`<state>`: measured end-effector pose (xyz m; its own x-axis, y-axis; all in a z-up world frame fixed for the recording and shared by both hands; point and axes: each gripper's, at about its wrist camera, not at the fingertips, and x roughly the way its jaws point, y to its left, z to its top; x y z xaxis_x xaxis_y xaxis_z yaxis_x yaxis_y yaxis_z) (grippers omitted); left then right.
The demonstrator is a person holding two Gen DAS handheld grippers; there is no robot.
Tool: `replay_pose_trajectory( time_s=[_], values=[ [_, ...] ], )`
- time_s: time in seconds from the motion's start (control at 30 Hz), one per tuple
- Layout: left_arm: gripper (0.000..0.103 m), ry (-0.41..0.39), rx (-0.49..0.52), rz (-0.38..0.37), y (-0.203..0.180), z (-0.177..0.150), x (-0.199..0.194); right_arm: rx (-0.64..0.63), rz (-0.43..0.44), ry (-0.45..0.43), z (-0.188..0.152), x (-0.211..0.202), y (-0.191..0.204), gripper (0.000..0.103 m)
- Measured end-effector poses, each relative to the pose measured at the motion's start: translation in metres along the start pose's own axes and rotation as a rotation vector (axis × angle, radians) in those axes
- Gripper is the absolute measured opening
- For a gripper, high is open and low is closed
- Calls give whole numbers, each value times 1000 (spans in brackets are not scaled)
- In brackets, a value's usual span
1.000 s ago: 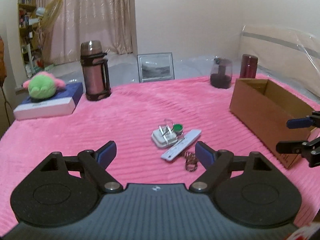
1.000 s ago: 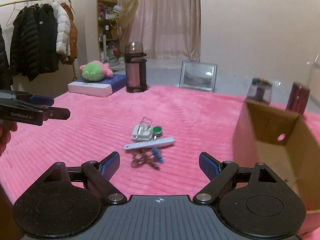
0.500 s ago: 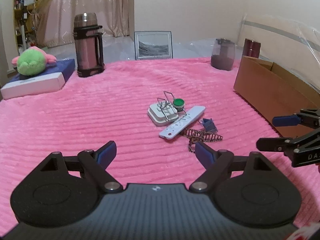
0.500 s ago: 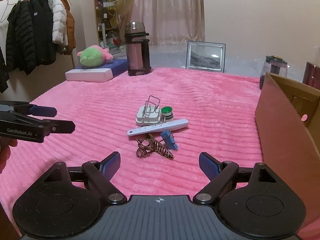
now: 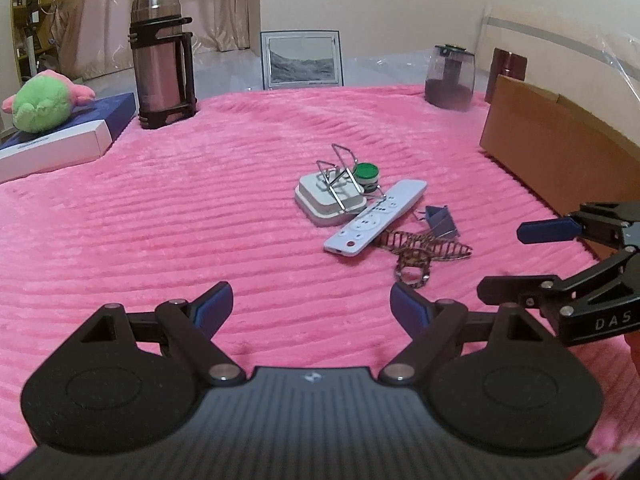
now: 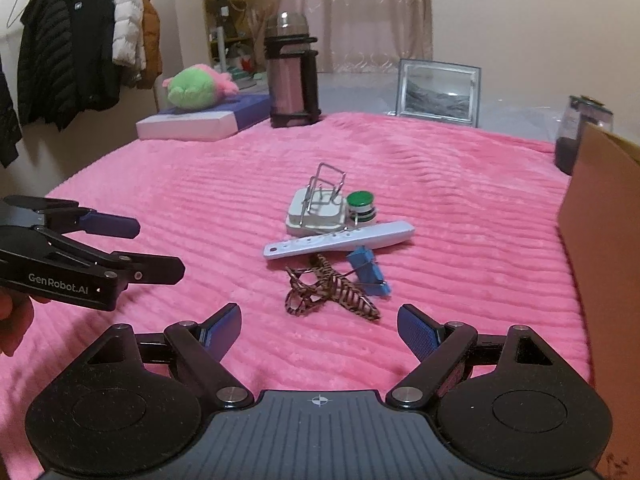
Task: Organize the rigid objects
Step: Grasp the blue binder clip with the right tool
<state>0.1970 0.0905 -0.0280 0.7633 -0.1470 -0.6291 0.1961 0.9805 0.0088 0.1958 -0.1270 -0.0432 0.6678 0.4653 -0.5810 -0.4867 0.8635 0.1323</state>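
A small pile lies mid-blanket: a white remote [image 5: 374, 217] [image 6: 338, 240], a white square box [image 5: 328, 198] [image 6: 316, 216] with a wire clip [image 5: 340, 172] on it, a green-capped bottle [image 5: 367, 174] [image 6: 361, 206], a blue binder clip [image 5: 442, 220] [image 6: 370, 272] and a brown patterned hair claw [image 5: 420, 254] [image 6: 328, 290]. My left gripper [image 5: 310, 306] [image 6: 156, 246] is open and empty, short of the pile. My right gripper [image 6: 320, 328] [image 5: 520, 254] is open and empty, just short of the hair claw.
An open cardboard box [image 5: 560, 152] [image 6: 600, 220] stands at the right. At the back are a steel thermos [image 5: 162, 60], a picture frame [image 5: 302, 60], a dark jar [image 5: 450, 78] and a maroon canister [image 5: 508, 70]. A plush toy [image 5: 44, 104] lies on a flat box at the left.
Both grippers have dropped lower and moved in toward the pile. Both stay open and empty. The pile has not moved.
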Motion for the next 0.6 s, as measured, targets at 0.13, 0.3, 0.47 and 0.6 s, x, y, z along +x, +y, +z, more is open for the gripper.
replay_pose_trajectory(
  time_s=[0.13, 0.3, 0.47, 0.6],
  values=[
    [83, 5, 6, -6, 4, -1, 10, -5, -1, 2, 3, 15, -3, 77],
    [83, 10, 14, -12, 6, -1, 20, -21, -9, -13, 11, 29, -11, 71],
    [83, 9, 12, -23, 5, 0, 27, -25, -21, -32, 15, 34, -17, 67],
    [83, 4, 10, -45, 2, 3, 32, -18, -37, -40, 18, 36, -28, 64]
  ],
)
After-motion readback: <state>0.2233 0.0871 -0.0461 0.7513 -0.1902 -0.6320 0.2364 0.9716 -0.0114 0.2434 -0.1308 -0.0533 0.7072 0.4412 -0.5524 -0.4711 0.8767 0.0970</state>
